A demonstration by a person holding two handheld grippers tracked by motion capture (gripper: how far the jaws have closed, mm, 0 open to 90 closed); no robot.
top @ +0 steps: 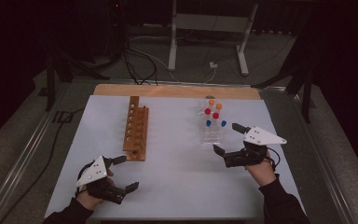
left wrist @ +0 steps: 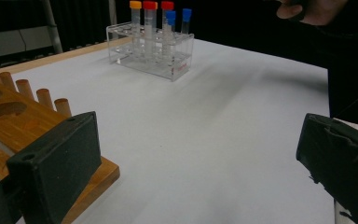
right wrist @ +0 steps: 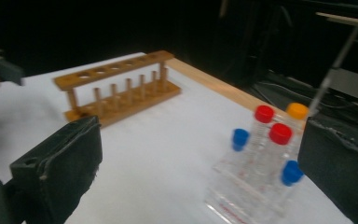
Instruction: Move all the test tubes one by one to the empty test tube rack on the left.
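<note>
High view: clear rack [top: 213,135] beside right hand-held gripper [top: 228,138]

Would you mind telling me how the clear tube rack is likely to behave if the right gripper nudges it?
The clear rack looks like thin plastic, so it is probably light and may slide on the smooth table. Its capped tubes stand tall above it, so a high push might tip it. The right gripper, open beside it, should push low.

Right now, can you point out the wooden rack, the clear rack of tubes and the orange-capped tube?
wooden test tube rack [top: 136,128], high view, on its top board with the holes.
clear plastic tube rack [left wrist: 156,60], left gripper view, on its front wall.
orange-capped tube [right wrist: 298,110], right gripper view, on its cap.
</note>
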